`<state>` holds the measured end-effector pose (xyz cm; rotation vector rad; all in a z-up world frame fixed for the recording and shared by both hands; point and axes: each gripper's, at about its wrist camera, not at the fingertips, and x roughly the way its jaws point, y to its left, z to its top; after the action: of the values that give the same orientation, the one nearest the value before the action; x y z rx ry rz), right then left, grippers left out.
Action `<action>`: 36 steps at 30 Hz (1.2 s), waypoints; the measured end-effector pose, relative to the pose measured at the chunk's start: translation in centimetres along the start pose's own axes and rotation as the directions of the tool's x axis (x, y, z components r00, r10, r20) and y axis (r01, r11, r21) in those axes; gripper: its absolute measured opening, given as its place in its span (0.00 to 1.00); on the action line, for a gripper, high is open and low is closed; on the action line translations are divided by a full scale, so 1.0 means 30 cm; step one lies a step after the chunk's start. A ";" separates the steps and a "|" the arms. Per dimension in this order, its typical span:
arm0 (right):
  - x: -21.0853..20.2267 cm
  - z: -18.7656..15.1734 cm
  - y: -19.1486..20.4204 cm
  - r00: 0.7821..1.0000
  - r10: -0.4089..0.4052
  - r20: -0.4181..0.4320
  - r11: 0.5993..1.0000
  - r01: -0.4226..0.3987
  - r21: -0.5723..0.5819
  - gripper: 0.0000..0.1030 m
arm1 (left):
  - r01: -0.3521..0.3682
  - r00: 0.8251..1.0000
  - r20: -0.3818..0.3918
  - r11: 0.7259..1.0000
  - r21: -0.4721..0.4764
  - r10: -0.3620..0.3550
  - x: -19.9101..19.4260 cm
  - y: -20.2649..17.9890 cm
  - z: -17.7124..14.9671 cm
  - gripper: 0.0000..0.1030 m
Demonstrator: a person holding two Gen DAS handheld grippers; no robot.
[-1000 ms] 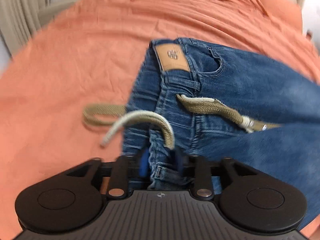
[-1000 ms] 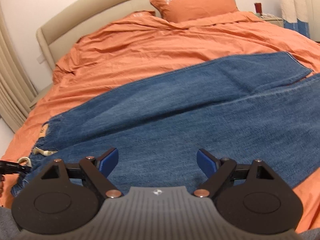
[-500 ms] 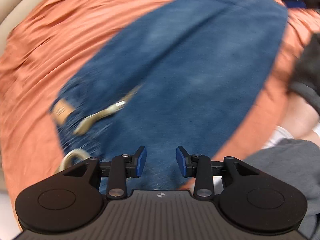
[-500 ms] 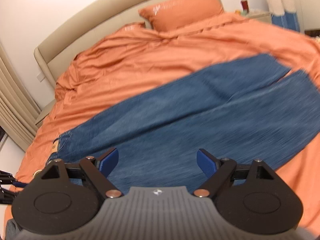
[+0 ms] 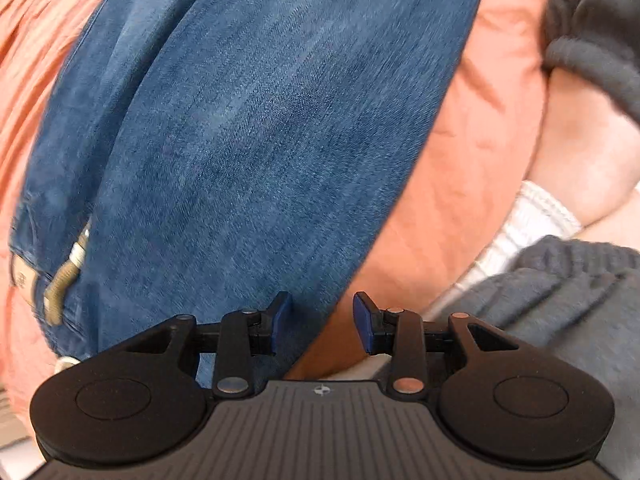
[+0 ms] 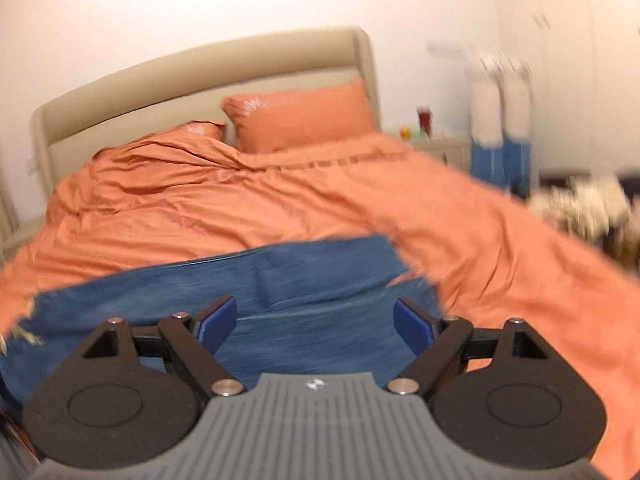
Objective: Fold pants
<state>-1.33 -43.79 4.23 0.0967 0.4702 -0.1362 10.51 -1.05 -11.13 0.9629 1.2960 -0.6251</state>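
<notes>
Blue jeans [image 5: 240, 128] lie flat on the orange bedspread [image 5: 460, 152], one leg laid over the other. Their waistband with a tan belt [image 5: 60, 280] is at the left edge of the left wrist view. My left gripper [image 5: 322, 322] is open and empty, just above the near edge of the jeans. In the right wrist view the jeans [image 6: 280, 284] stretch across the bed with the leg ends at the right. My right gripper [image 6: 316, 324] is wide open and empty above them.
The person's arm in a dark grey sleeve [image 5: 592, 32] and grey clothing [image 5: 560, 280] are at the right of the left wrist view. Orange pillows [image 6: 300, 120] and a beige headboard [image 6: 200, 68] are at the back. A nightstand [image 6: 436, 144] stands at the far right.
My left gripper let go of the waistband, opened, and swung right along the jeans' near edge. My right gripper stayed open and drew back and tilted up, showing more of the room.
</notes>
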 end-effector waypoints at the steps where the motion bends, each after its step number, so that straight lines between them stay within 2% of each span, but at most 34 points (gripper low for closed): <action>1: 0.009 -0.004 -0.043 1.000 -0.017 -0.018 0.999 0.017 -0.037 0.79 | -0.030 1.000 -0.003 0.999 0.024 0.030 0.010 -0.023 0.006 0.41; 2: 0.029 -0.012 -0.082 0.998 -0.037 -0.054 0.996 0.033 -0.081 0.79 | -0.056 0.998 -0.014 0.997 0.053 0.057 0.023 -0.050 0.012 0.41; 4: 0.074 -0.039 -0.143 0.991 -0.085 -0.104 0.982 0.066 -0.174 0.79 | -0.093 0.995 -0.023 0.992 0.087 0.095 0.044 -0.089 0.019 0.30; 5: 0.101 -0.058 -0.165 0.987 -0.102 -0.122 0.972 0.073 -0.225 0.74 | -0.101 0.994 -0.025 0.991 0.091 0.103 0.051 -0.102 0.022 0.26; 6: 0.128 -0.082 -0.185 0.983 -0.119 -0.140 0.959 0.077 -0.273 0.61 | -0.110 0.993 -0.022 0.990 0.091 0.113 0.056 -0.118 0.026 0.15; 7: 0.157 -0.109 -0.202 0.979 -0.134 -0.154 0.942 0.078 -0.325 0.55 | -0.121 0.992 -0.018 0.989 0.090 0.123 0.059 -0.127 0.023 0.08; 8: 0.187 -0.140 -0.211 0.974 -0.154 -0.166 0.921 0.081 -0.381 0.48 | -0.134 0.991 -0.010 0.987 0.090 0.136 0.057 -0.137 0.020 0.06; 10: 0.248 -0.203 -0.215 0.967 -0.198 -0.163 0.855 0.089 -0.511 0.42 | -0.171 0.985 0.012 0.982 0.082 0.170 0.046 -0.150 0.014 0.05; 13: 0.320 -0.287 -0.190 0.967 -0.203 -0.155 0.754 0.053 -0.654 0.28 | -0.210 0.976 0.062 0.977 0.029 0.208 0.010 -0.150 -0.003 0.04; 17: 0.414 -0.395 -0.145 0.967 -0.217 -0.131 0.577 0.019 -0.817 0.26 | -0.231 0.949 0.175 0.956 -0.184 0.263 -0.085 -0.115 -0.056 0.04; 18: 0.438 -0.424 -0.140 0.968 -0.219 -0.125 0.519 0.007 -0.855 0.26 | -0.228 0.938 0.204 0.942 -0.248 0.281 -0.106 -0.103 -0.068 0.04; 20: 0.477 -0.492 -0.127 0.969 -0.224 -0.107 0.377 -0.015 -0.926 0.25 | -0.200 0.922 0.247 0.912 -0.357 0.299 -0.139 -0.081 -0.090 0.04; 22: 0.513 -0.544 -0.126 0.969 -0.229 -0.091 0.266 -0.027 -0.964 0.25 | -0.172 0.909 0.275 0.884 -0.435 0.312 -0.156 -0.067 -0.099 0.04; 25: 0.560 -0.580 -0.130 0.968 -0.247 -0.045 0.166 -0.004 -0.986 0.25 | -0.161 0.901 0.287 0.866 -0.474 0.325 -0.146 -0.095 -0.116 0.05; 32: 0.621 -0.601 -0.137 0.963 -0.268 -0.007 0.071 0.013 -0.997 0.05 | -0.135 0.894 0.307 0.849 -0.510 0.326 -0.220 -0.014 -0.114 0.05; 36: 0.630 -0.564 -0.158 0.953 -0.303 0.017 0.092 0.047 -0.995 0.00 | -0.130 0.888 0.317 0.842 -0.523 0.334 -0.227 0.001 -0.123 0.05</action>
<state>7.12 -48.43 -19.71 -1.3952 0.6975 -0.0133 7.32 1.30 -4.48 0.5219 0.8820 -0.2510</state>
